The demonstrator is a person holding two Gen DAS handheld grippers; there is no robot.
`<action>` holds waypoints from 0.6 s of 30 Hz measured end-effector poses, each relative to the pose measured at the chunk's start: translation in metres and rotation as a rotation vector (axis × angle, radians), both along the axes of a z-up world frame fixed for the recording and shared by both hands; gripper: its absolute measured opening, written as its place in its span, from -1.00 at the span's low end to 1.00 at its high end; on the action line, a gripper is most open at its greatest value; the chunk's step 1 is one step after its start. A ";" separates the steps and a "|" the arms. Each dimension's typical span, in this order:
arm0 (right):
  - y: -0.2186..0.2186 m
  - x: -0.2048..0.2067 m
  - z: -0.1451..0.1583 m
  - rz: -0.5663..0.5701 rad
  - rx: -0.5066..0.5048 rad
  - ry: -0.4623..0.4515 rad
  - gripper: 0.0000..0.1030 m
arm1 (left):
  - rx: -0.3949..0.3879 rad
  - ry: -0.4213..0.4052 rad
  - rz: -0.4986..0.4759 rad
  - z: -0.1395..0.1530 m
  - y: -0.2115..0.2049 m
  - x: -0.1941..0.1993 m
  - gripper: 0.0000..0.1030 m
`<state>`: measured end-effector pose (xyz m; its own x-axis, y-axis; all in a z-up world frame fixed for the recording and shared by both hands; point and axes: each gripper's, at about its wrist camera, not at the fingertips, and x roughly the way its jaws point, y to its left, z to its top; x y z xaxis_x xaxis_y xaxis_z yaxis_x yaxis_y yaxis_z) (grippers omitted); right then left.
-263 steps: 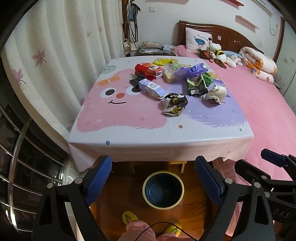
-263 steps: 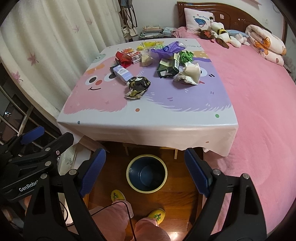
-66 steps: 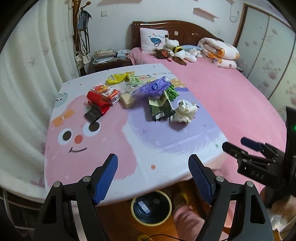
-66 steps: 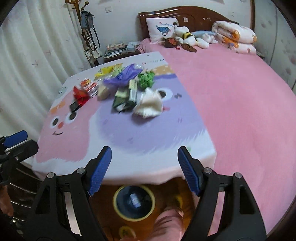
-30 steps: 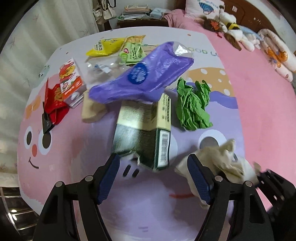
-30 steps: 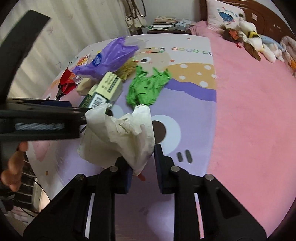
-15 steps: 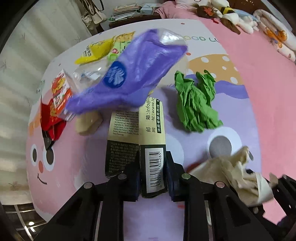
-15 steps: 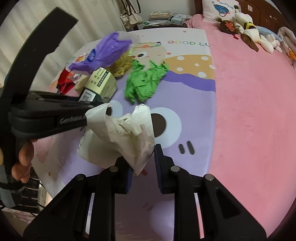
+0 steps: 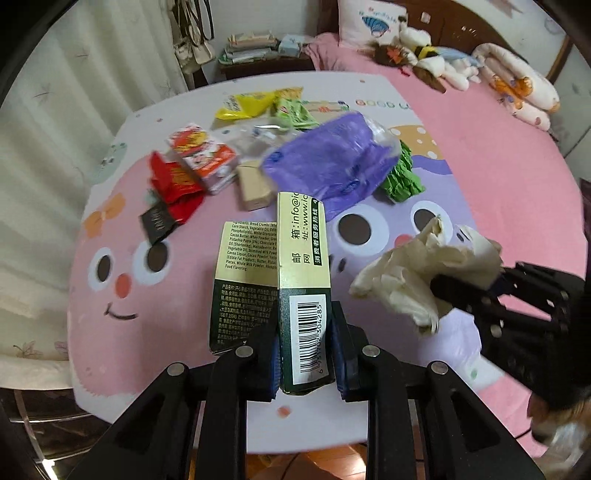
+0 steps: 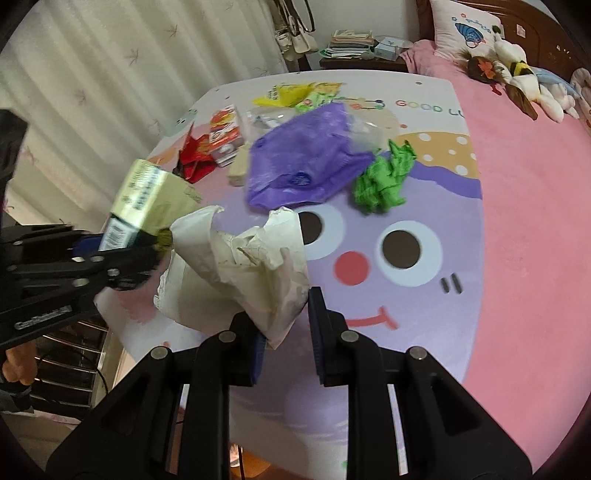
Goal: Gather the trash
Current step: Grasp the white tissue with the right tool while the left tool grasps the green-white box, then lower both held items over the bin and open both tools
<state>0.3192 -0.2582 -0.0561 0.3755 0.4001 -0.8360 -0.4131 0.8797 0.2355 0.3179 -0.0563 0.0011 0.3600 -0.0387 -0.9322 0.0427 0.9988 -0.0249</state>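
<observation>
Glossy tablecloth (image 9: 110,288) | left gripper (image 9: 304,354): rectangular carton (image 9: 303,295) | right gripper (image 10: 286,343): crumpled paper (image 10: 243,269)

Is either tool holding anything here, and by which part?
Left tool clamps the green-and-cream cardboard snack box by its barcode end. Right tool pinches the crumpled cream-white paper wrapper at its lower near edge.

glossy cardboard box (image 9: 303,295), crumpled matt paper (image 10: 240,266), smooth printed tablecloth (image 9: 110,295)

Home bedroom: pink-covered bed (image 9: 509,155) on right, wooden headboard (image 9: 454,26) with pillow (image 9: 373,22) and plush toys (image 9: 421,59) upper right, curtain (image 9: 74,110) on left.
</observation>
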 end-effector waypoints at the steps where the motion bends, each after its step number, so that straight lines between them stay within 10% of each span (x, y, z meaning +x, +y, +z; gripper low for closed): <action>1: 0.007 -0.006 0.002 0.002 -0.006 0.005 -0.65 | -0.005 -0.016 -0.003 0.006 0.008 -0.011 -0.57; 18: 0.138 -0.160 0.011 -0.127 -0.049 -0.028 -0.65 | -0.118 -0.131 -0.147 0.033 0.148 -0.181 -0.57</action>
